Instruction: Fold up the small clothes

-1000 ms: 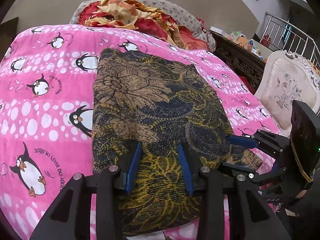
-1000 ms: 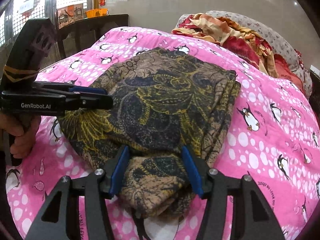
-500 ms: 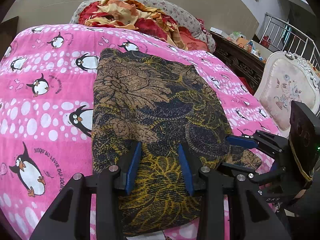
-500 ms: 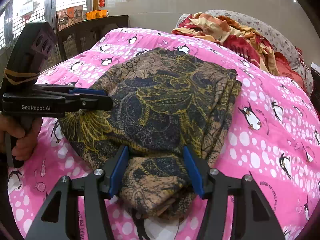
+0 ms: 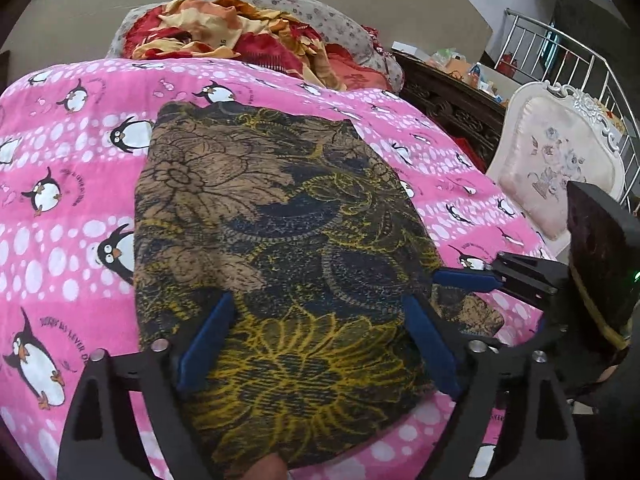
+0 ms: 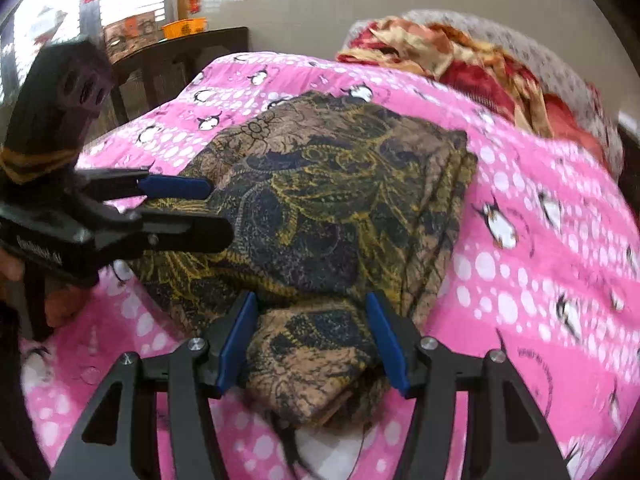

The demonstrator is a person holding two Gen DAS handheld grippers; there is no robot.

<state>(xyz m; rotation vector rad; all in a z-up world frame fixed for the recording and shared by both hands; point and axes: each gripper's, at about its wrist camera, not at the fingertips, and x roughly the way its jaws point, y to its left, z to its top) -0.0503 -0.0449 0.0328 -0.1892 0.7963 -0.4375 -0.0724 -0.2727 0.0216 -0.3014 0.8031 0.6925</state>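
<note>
I am working over the bed (image 5: pixel 72 152), its pink penguin quilt filling both views, with a heap of red and orange bedding (image 5: pixel 224 36) sitting at twelve o'clock by the headboard. The brown and yellow flowered garment (image 5: pixel 272 232) is lying folded into a thick pad in the middle of the quilt, and its stacked layers are showing along the edge at three o'clock in my right view.

My left gripper (image 5: pixel 316 344) is resting over the near end of the pad with its fingers spread wide, holding nothing. My right gripper (image 6: pixel 312 344) is straddling a small flap bulging out at six o'clock, fingers apart either side of it; I cannot tell whether the pads are touching the cloth.

The risk, as I am judging it, is that flap. If I pinch only its top ply, the layers beneath may be dragging open and the pad skewing. The cloth is looking limp, so a lift from one end alone could be spilling the stacked edge. The two grippers are sitting near each other, and crossing them could be knocking fingers together.
</note>
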